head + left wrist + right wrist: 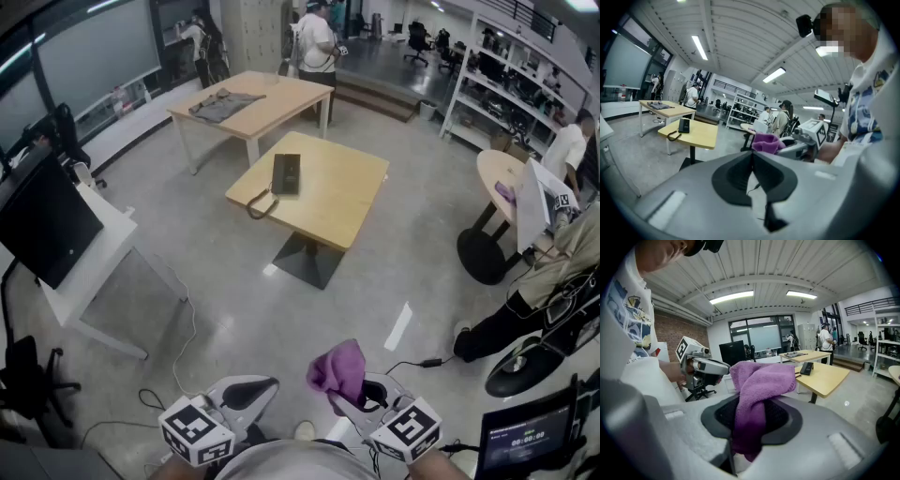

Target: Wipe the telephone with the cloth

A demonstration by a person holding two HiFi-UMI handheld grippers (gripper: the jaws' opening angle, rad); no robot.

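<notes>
A black telephone [285, 173] with a coiled cord lies on a square wooden table [342, 202] in the middle of the room, far ahead of me; the same telephone [684, 125] shows small in the left gripper view and again [806, 368] in the right gripper view. My right gripper [349, 387] is shut on a purple cloth [337, 367], which bunches up above the jaws [761, 385]. My left gripper [251, 392] is shut with nothing in it, close to my body. Both grippers are held low, well short of the table.
A second wooden table [253, 103] with a grey garment stands behind. A white desk with a dark monitor [42, 220] is at left. Cables [183, 356] run over the floor. People sit at right [562, 272] by a round table; shelves [511, 75] line the back.
</notes>
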